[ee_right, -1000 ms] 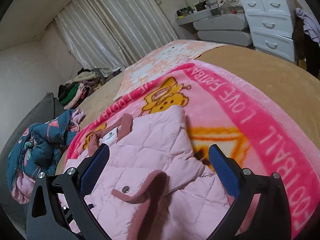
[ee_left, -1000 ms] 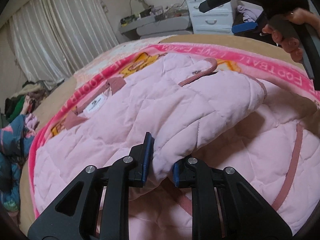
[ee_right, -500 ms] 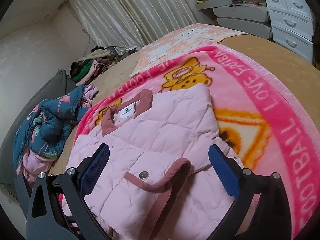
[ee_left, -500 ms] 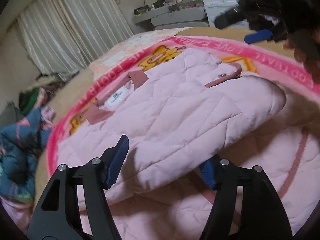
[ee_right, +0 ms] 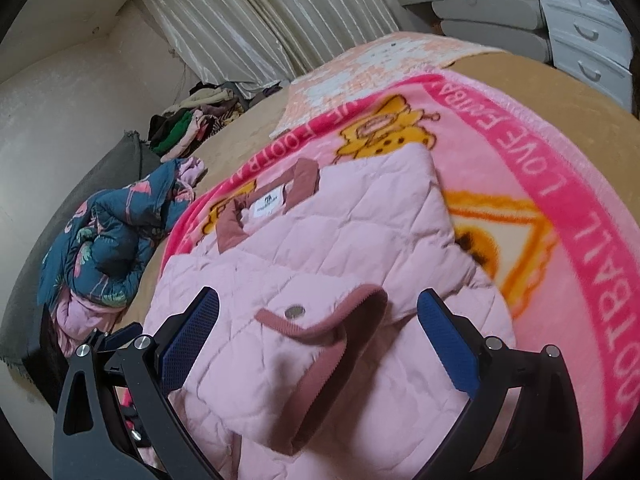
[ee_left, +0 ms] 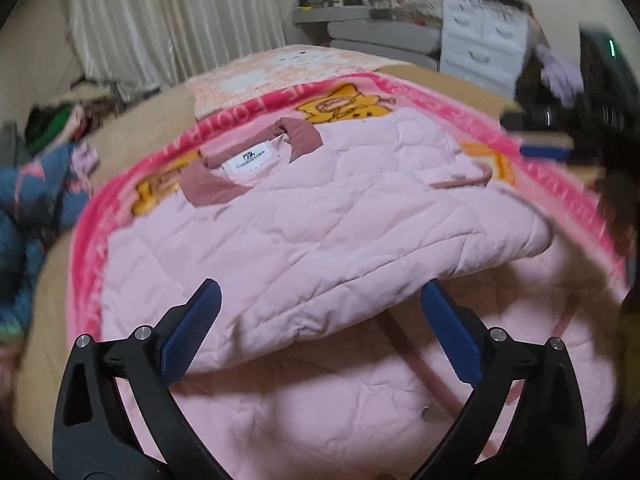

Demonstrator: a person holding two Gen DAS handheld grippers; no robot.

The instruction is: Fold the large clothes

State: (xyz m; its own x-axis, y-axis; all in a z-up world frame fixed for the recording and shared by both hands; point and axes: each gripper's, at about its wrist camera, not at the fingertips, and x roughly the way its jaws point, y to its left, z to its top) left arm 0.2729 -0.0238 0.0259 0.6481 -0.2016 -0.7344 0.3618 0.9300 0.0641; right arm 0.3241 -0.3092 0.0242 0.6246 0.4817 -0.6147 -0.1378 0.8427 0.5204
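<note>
- Here, the pink quilted jacket (ee_left: 320, 240) is lying spread on a pink cartoon blanket (ee_left: 552, 168) that is covering the bed, its dusty-rose collar (ee_left: 248, 160) and white neck label pointing toward the curtains (ee_left: 160, 20).
- One side of the jacket is lying folded across the body, with the sleeve and its dusty-rose cuff (ee_right: 340, 332) resting on top; a metal snap is showing just beside the cuff.
- The left gripper (ee_left: 320, 336) is hovering at the near folded edge with its blue-padded fingers spread wide apart, holding nothing.
- The right gripper (ee_right: 320, 340) is likewise standing wide apart, its fingers sitting on either side of the cuff without touching it.
- A crumpled teal patterned garment (ee_right: 108, 248) is lying on the tan bedcover, well apart from the jacket on the collar's side.
- A white chest of drawers (ee_right: 584, 28) is standing past the far corner of the bed.
- The left wrist view is blurring toward its right edge, where a dark shape cannot be made out.
</note>
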